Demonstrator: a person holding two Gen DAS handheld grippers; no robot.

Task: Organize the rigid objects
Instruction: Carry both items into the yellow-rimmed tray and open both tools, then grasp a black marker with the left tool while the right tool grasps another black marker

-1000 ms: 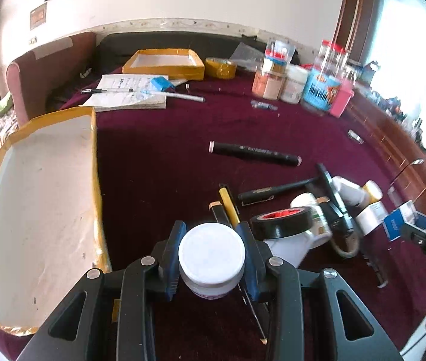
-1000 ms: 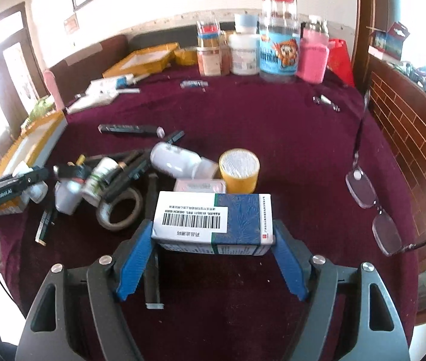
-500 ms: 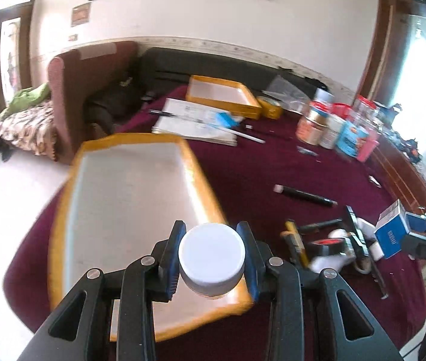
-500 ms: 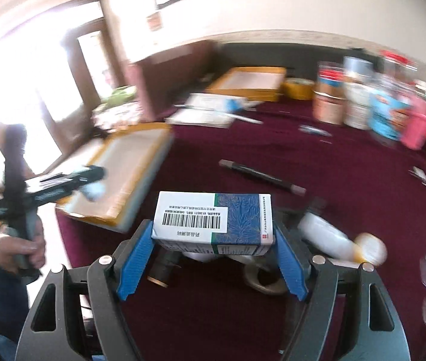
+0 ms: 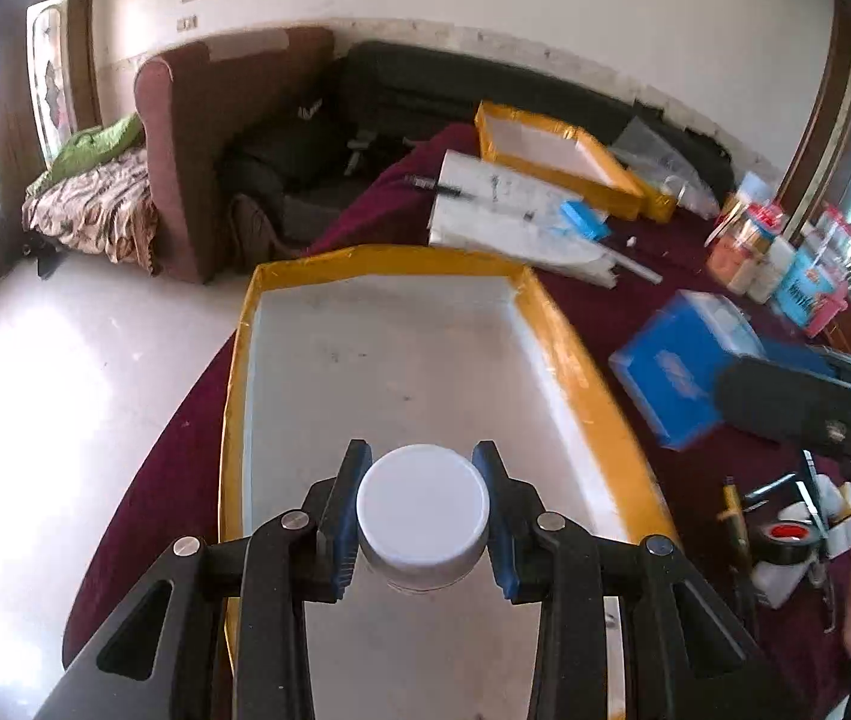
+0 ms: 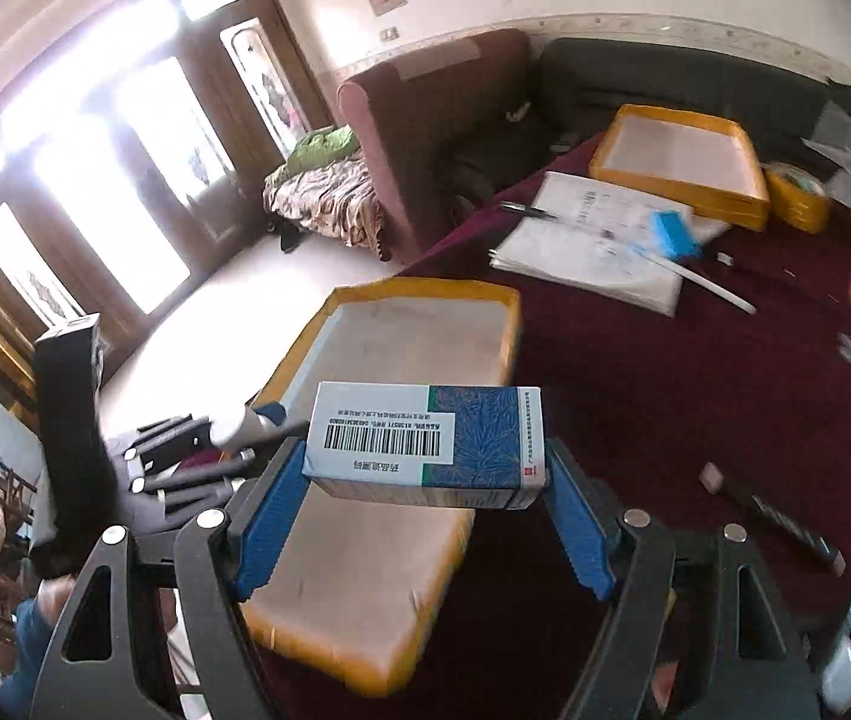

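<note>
The left gripper (image 5: 422,516) is clamped on a white-capped jar (image 5: 422,510), its blue pads pressed to either side of the cap, and it hangs over the near end of the yellow-rimmed tray (image 5: 569,354), whose pale floor looks bare. The right gripper (image 6: 425,480) grips a blue-and-white medicine box (image 6: 428,441) by its short ends, barcode face up, above the tray's right edge (image 6: 509,324) where it meets the maroon tablecloth (image 6: 695,396).

The step in hand appears to be setting both items into the tray. To do it well, lower the jar straight down until its base sits flat on the tray floor before parting the fingers (a tilted release would likely let a round jar roll). Place it toward one corner, leaving room beside it. The box should travel further inward first, since much of it seems to sit over the rim; dropping it there risks it tipping onto the cloth. Bring it down level, long side parallel to a tray wall. With both tools close over one tray, sequencing them, jar then box, should avoid a clash.
</note>
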